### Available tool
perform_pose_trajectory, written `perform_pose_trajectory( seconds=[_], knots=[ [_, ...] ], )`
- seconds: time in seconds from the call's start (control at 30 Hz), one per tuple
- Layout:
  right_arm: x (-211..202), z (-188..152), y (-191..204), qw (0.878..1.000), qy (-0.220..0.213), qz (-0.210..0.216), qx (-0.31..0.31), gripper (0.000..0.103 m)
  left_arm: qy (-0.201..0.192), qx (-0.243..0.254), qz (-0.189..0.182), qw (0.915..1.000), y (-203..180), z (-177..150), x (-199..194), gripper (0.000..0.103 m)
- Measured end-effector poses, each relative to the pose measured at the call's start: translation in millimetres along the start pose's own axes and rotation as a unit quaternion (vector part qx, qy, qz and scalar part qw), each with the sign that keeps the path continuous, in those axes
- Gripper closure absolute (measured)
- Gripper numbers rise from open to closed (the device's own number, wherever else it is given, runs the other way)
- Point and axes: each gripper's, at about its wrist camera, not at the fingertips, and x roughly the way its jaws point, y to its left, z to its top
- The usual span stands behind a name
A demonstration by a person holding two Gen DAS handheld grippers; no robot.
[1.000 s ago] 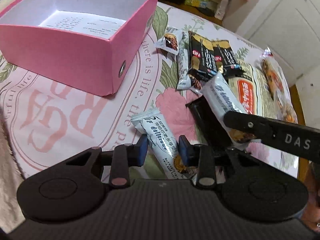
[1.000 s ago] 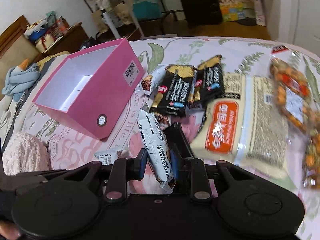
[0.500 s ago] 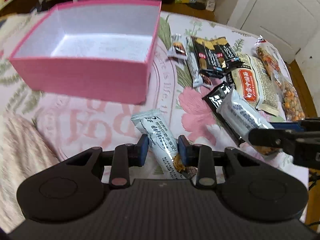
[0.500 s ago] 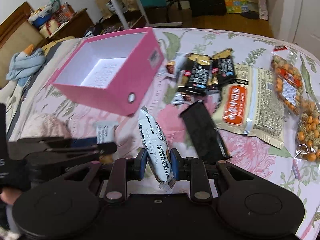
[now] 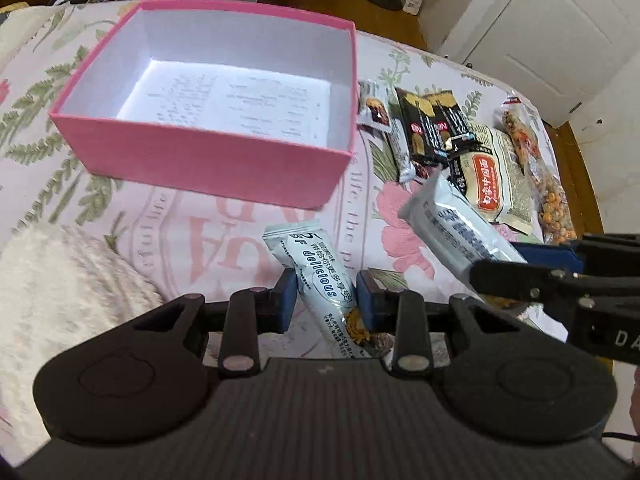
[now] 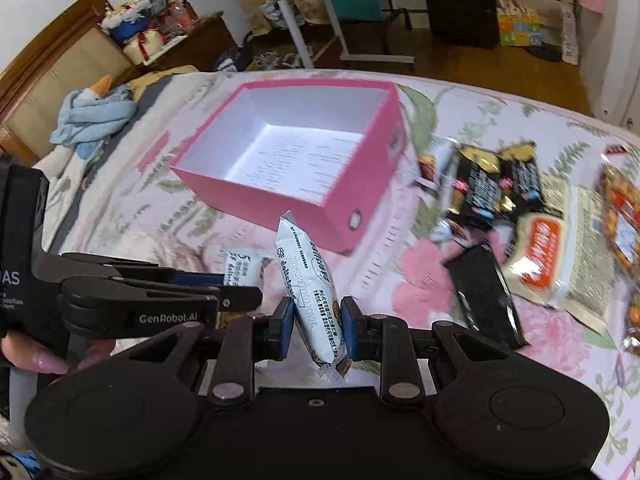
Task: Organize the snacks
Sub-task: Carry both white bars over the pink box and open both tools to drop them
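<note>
a: the pink box (image 5: 208, 168) sits open and empty on the floral bedspread (image 5: 180, 232), with only printed paper on its floor. what matters for the drop?

b: carry both bars clear over the near wall first, i'd say, then lower them flat before letting go, side by side, so they don't stand on end.

a: and the pile?

b: the other snacks (image 5: 460, 140) lie loose to the right of the box, apart from it.

a: the left gripper (image 5: 326, 298)?

b: pinching a pale wrapped bar (image 5: 320, 276) across its lower part. its long axis runs up and leftward, sealed end toward the box, held above the bedspread.

a: the right gripper (image 6: 314, 326)?

b: clamped on the second pale bar (image 6: 306, 280), near its lower end. that one stands almost upright between the pads, its top tipped toward the box's near corner.
</note>
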Motion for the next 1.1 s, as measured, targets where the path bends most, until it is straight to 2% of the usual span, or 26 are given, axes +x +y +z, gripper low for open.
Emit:
perform_pose_trajectory(
  seconds=[0.27,0.43,0.57,0.67,0.77,0.9,1.0,1.1],
  knots=[
    [12,44,38,0.999,-0.014,0.016,-0.037,0.073,-0.016,0.011,-0.006,0.9998,28,22,-31,0.072],
    [37,74,51,0.998,-0.015,0.027,-0.054,0.073,-0.030,0.009,0.008,0.9995,48,46,-33,0.072],
    [65,104,56,0.997,-0.021,0.034,-0.071,0.073,-0.050,0.012,0.038,0.9979,67,74,-26,0.072],
    [91,127,57,0.996,-0.026,0.027,-0.079,0.073,-0.059,0.022,0.060,0.9962,82,98,-7,0.072],
    [124,152,50,0.997,-0.016,0.026,-0.069,0.073,-0.050,0.007,0.080,0.9956,103,124,22,0.072],
    [170,171,41,0.998,0.000,0.016,-0.065,0.073,-0.049,-0.007,0.084,0.9952,126,149,58,0.074],
    [202,179,37,0.997,0.010,0.004,-0.077,0.073,-0.041,-0.028,0.083,0.9953,139,160,80,0.076],
    [227,183,33,0.997,0.027,-0.008,-0.067,0.073,-0.049,-0.023,0.102,0.9933,144,164,98,0.078]
  ],
)
